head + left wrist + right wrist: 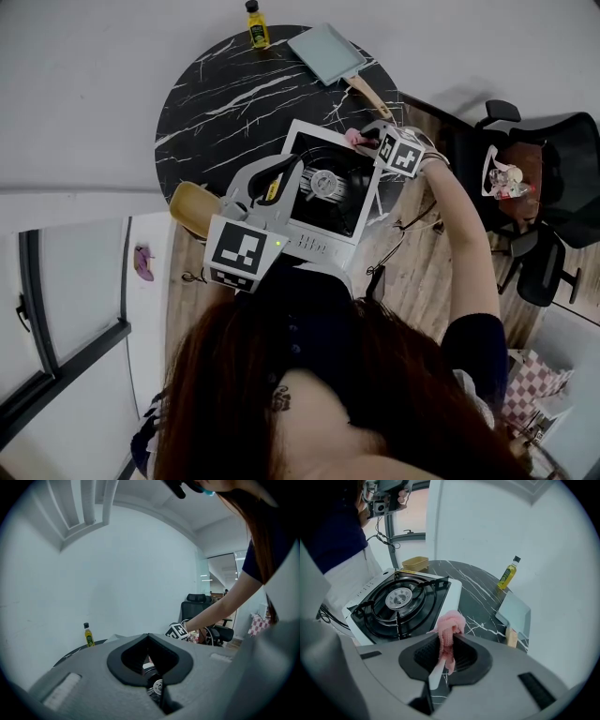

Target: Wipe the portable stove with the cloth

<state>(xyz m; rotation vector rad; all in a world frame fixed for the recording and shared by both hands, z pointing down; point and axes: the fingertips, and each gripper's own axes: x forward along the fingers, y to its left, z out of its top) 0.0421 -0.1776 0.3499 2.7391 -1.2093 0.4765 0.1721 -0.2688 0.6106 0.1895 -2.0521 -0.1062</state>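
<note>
Between right tongs point(444, 641): pink cloth point(451, 622), beside stove point(401, 603).

Head view steeply downward, gripper views along jaws, head and right sharing stove point(352, 202)

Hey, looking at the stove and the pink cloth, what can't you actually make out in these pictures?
- Whether the cloth touches the stove: in the right gripper view, the right gripper hides the cloth's lower end behind its own body.
- The stove's front left part: in the head view, the left gripper covers it.
- The label on the bottle: too small in every view.
</note>
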